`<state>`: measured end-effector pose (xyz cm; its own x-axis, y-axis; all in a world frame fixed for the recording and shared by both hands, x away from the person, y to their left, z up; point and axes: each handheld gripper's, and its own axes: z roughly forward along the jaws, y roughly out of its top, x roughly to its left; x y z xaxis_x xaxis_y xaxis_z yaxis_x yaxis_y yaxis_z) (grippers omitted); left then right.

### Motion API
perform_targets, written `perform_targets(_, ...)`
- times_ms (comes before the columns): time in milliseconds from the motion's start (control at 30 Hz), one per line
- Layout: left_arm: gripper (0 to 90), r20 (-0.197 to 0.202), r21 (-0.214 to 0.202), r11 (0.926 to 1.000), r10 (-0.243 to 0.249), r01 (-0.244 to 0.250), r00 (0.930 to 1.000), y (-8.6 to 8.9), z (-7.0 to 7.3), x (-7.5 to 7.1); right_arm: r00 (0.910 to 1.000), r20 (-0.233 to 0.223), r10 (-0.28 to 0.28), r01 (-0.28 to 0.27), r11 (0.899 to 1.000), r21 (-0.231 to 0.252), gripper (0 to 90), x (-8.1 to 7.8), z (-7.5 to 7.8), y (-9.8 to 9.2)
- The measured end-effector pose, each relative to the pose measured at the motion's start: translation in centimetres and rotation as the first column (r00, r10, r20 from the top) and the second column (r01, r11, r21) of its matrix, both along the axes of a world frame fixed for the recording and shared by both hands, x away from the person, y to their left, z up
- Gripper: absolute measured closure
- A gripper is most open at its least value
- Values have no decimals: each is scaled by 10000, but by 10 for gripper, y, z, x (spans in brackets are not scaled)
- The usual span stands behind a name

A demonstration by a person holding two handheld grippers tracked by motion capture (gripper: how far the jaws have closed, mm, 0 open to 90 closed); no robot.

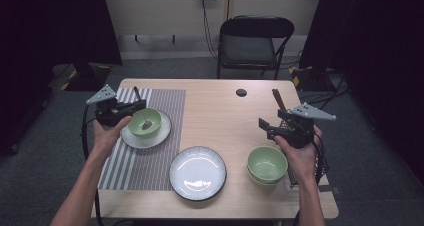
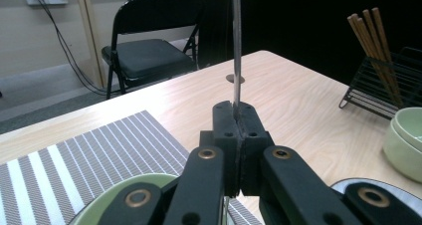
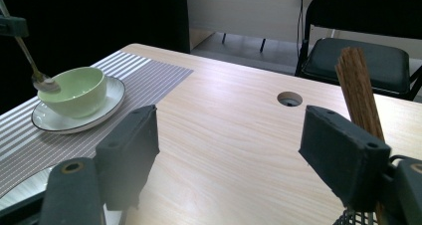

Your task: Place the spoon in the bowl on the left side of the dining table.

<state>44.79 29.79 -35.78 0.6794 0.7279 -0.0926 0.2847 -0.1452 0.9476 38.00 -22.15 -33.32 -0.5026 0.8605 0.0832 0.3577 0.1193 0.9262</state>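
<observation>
My left gripper is shut on the thin handle of a metal spoon. The spoon's bowl end hangs in a green bowl. That bowl stands on a white dark-rimmed plate on a striped placemat. In the right gripper view the spoon sits at the bowl's left rim. My right gripper is open with nothing between its pads, beside brown chopsticks in a black wire rack.
An empty white plate lies at the table's front middle. Stacked green bowls stand just in front of my right hand. A round hole is in the tabletop at the back. A black folding chair stands behind the table.
</observation>
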Motion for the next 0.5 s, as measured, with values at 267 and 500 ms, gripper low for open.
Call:
perform_targets(267, 897, -173, 321, 9993, 198, -193, 9997, 3, -11, 10, 9998, -35, -177, 177, 9998, 23, 227, 1, 0, -4)
perform_targets(500, 896, -508, 192, 9997, 160, -150, 9986, 6, -24, 10, 9994, -265, -207, 206, 9998, -46, 225, 1, -2, -6)
